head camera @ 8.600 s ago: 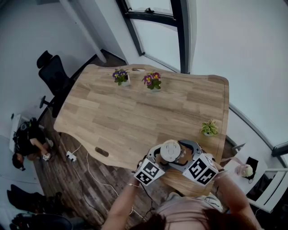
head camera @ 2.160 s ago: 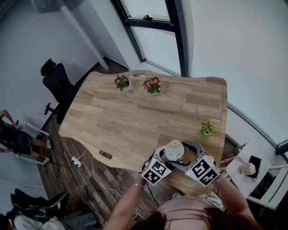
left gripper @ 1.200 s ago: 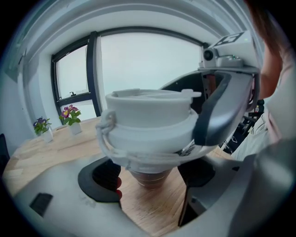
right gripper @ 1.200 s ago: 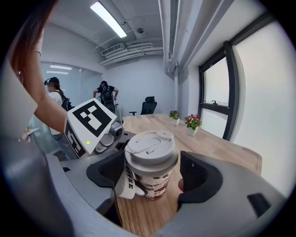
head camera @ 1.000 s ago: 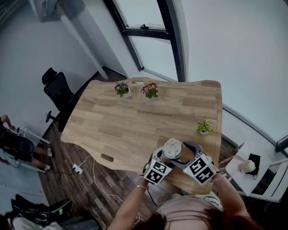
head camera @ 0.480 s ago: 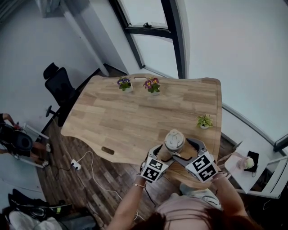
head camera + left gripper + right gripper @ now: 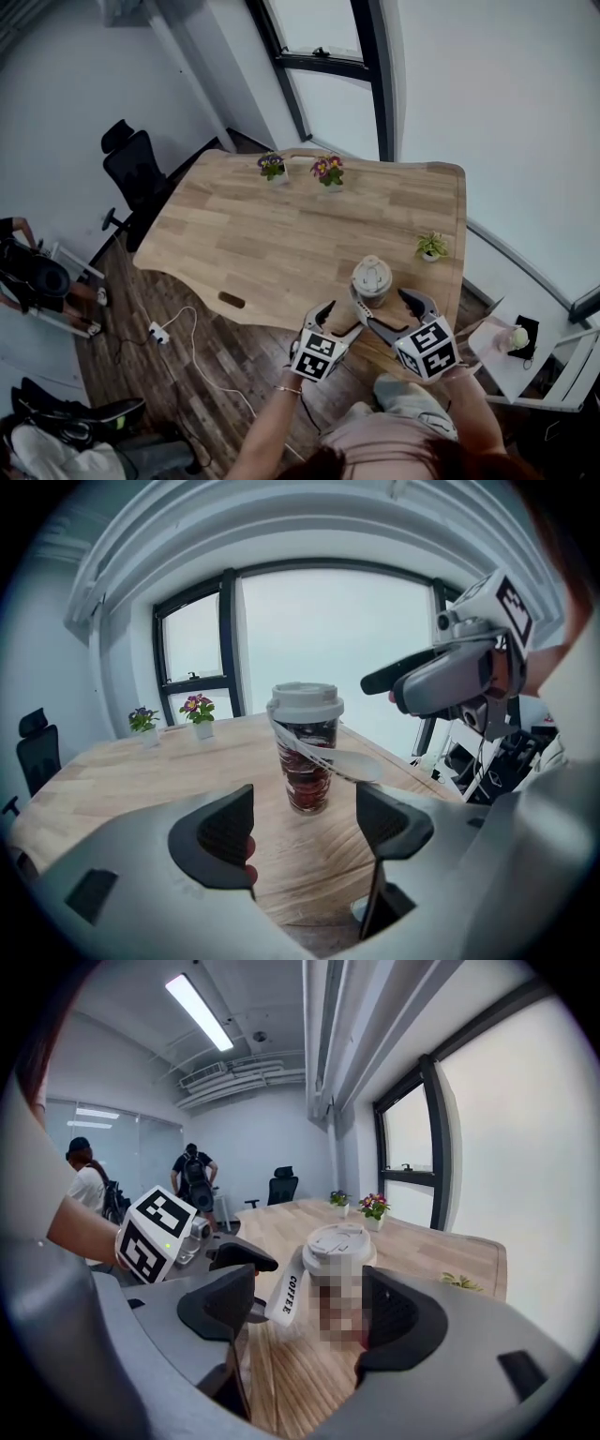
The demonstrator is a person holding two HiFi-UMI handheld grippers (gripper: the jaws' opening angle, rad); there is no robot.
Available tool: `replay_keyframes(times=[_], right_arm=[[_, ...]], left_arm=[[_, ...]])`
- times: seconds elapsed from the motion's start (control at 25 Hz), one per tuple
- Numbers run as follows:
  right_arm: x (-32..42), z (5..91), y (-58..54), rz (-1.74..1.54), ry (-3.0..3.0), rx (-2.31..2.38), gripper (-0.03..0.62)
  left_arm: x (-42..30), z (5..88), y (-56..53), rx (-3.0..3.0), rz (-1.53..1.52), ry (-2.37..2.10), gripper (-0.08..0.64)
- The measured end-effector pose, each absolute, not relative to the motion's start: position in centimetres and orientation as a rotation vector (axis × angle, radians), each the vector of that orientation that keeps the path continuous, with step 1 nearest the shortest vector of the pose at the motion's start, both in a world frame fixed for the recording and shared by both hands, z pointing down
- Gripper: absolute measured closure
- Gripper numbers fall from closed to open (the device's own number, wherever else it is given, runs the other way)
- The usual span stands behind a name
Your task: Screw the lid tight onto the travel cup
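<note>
As left gripper (image 7: 305, 822) and right gripper (image 7: 309, 1309) gape, the travel cup (image 7: 372, 281) stands lidded

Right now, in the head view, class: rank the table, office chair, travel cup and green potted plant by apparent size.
1. table
2. office chair
3. travel cup
4. green potted plant: only slightly smaller than the cup, which sits nearer the camera, so these two are unsure.

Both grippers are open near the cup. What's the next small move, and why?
Probably draw both grippers back and finish: the travel cup stands upright on the table with its lid seated level, and the left gripper and right gripper are both open, holding nothing.
</note>
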State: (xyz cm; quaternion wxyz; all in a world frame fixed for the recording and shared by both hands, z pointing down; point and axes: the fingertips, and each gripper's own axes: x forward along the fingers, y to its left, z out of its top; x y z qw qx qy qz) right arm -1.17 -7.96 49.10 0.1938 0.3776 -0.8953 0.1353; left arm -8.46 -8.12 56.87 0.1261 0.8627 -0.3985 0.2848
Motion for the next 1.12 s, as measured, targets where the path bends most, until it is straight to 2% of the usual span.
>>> replay_keyframes(times=[0.16, 0.28, 0.8, 0.96, 1.12], right_arm=[[-1.2, 49.0, -7.0, 0.419, -2.504, 1.12, 0.283], [-0.8, 49.0, -6.4, 0.436, -2.49, 1.176, 0.342], [-0.1, 47.2, -1.9, 0.392, -2.473, 1.332, 0.427], [0.1, 45.7, -0.6, 0.351, -2.483, 1.398, 0.483], [0.6, 44.4, 0.2, 0.359, -2.5, 1.444, 0.526]], left_arm=[[-9.6, 56.2, -7.2, 2.501, 0.792, -1.237, 0.299], [-10.3, 55.6, -6.5, 2.488, 0.744, -1.289, 0.316], [-12.4, 52.1, -1.4, 2.409, 0.504, -1.481, 0.451], [-12.4, 50.5, 0.4, 2.427, 0.461, -1.518, 0.474], [-12.2, 48.4, 1.3, 2.442, 0.41, -1.565, 0.531]])
